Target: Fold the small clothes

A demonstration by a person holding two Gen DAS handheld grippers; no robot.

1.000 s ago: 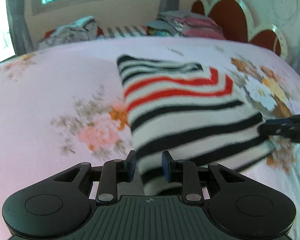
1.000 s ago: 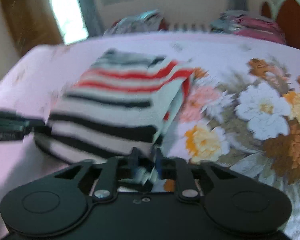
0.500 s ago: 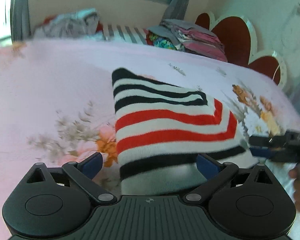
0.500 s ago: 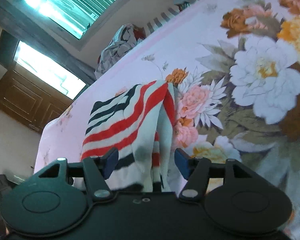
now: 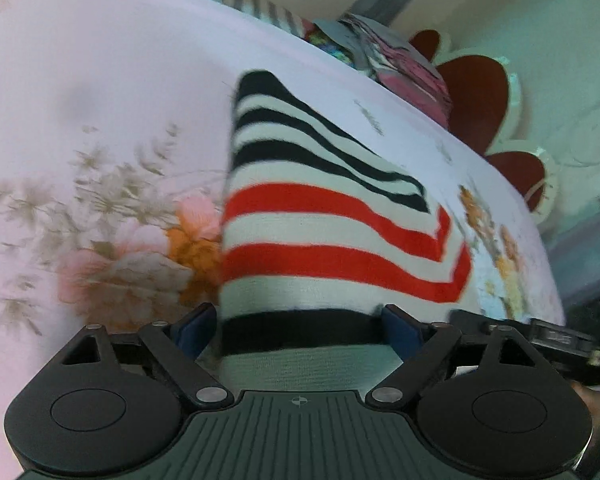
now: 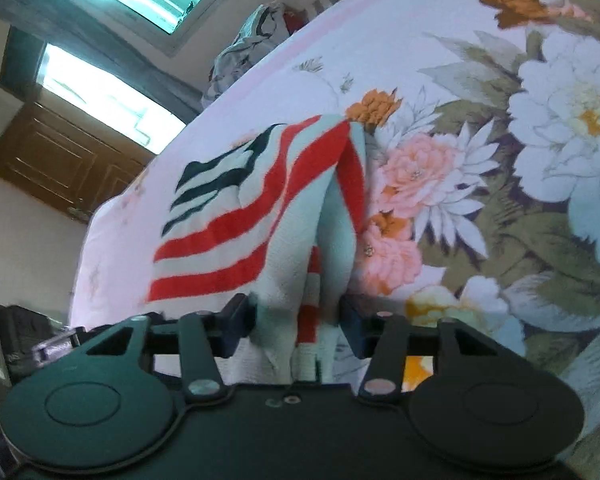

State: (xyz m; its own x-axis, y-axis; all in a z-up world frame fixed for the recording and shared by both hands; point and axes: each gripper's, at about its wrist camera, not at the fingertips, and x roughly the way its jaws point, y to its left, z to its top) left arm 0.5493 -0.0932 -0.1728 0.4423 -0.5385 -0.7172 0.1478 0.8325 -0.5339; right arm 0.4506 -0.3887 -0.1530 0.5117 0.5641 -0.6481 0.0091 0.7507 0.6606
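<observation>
A soft knit striped garment [image 5: 332, 236], banded black, red and white, lies folded mid-bed on a smooth pink floral sheet [image 5: 100, 92]. The left gripper [image 5: 296, 330] is spread wide and narrowing, straddling the near hem without pinching. The right gripper [image 6: 298, 326] is closing, pads against the bunched right edge; bare sheet lies open far and left.

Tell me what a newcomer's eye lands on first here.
The striped sweater, with black, white and bold red bands, lies folded on the floral bedsheet, its near edge between the jaws of the left gripper, which are closing. The big printed flowers beside it fill the right wrist view.
</observation>
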